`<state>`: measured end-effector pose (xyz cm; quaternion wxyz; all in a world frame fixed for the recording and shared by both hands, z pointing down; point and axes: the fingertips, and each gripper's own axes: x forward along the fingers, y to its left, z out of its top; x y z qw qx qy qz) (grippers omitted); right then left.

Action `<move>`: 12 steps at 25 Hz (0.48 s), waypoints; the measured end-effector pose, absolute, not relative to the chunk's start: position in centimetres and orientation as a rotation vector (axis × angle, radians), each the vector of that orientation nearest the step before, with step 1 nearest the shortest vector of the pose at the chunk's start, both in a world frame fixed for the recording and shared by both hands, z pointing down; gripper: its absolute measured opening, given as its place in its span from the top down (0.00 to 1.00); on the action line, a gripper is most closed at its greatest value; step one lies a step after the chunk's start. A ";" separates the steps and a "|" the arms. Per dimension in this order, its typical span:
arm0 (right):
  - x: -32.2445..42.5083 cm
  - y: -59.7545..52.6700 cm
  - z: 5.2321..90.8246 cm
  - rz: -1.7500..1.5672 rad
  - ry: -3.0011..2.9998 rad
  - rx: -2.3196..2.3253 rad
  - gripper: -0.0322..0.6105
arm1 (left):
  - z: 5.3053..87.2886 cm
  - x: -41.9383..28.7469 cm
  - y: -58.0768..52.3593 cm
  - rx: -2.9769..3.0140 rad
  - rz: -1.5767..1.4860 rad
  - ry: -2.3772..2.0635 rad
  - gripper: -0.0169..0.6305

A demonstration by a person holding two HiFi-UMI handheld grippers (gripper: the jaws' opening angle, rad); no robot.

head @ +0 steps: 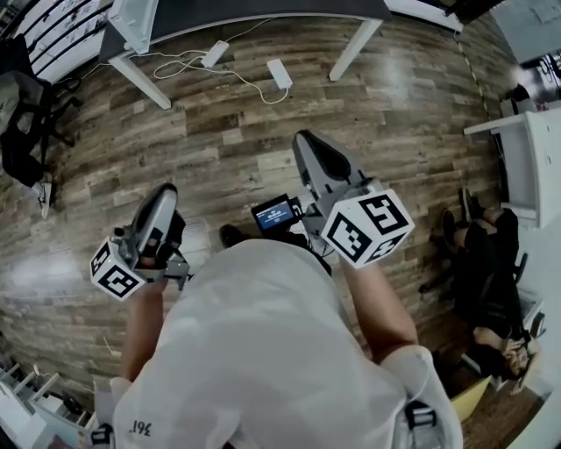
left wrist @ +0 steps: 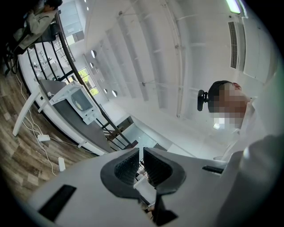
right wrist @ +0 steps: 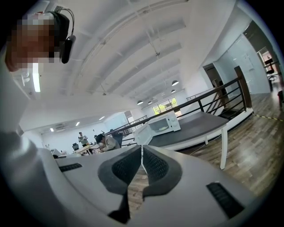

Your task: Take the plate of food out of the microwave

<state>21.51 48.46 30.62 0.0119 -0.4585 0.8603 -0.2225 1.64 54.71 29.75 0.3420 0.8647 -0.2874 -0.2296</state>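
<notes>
A white microwave (right wrist: 164, 123) stands far off on a grey table (right wrist: 195, 126); its door seems swung open to the left, with something pale inside. The left gripper view has the microwave (left wrist: 74, 100) at the left on the same table (left wrist: 66, 119). In the head view only a white corner of it (head: 131, 19) shows, at the top left. Both grippers are held close to the person's body, well short of the table. My left gripper (left wrist: 141, 151) is shut and holds nothing. My right gripper (right wrist: 142, 149) is also shut and holds nothing. From above, the left gripper (head: 164, 189) and right gripper (head: 303, 137) point toward the table.
Wood floor lies between me and the table's white legs (head: 140, 81). Power strips and cables (head: 280, 74) lie on the floor under it. A black railing (right wrist: 217, 95) runs behind the table. A person (head: 491, 272) sits at the right, and people (right wrist: 103, 142) sit at a far desk.
</notes>
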 end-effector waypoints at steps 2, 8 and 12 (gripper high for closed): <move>21.3 48.4 30.5 -0.689 2.674 -1.425 0.92 | 29.8 1.5 54.6 2.250 -0.596 -0.744 0.92; 21.1 48.7 30.7 -0.678 2.657 -1.438 0.86 | 29.8 0.8 54.7 2.255 -0.595 -0.750 0.92; 20.6 48.9 30.8 -0.670 2.647 -1.452 0.86 | 29.9 0.2 54.8 2.259 -0.593 -0.751 0.92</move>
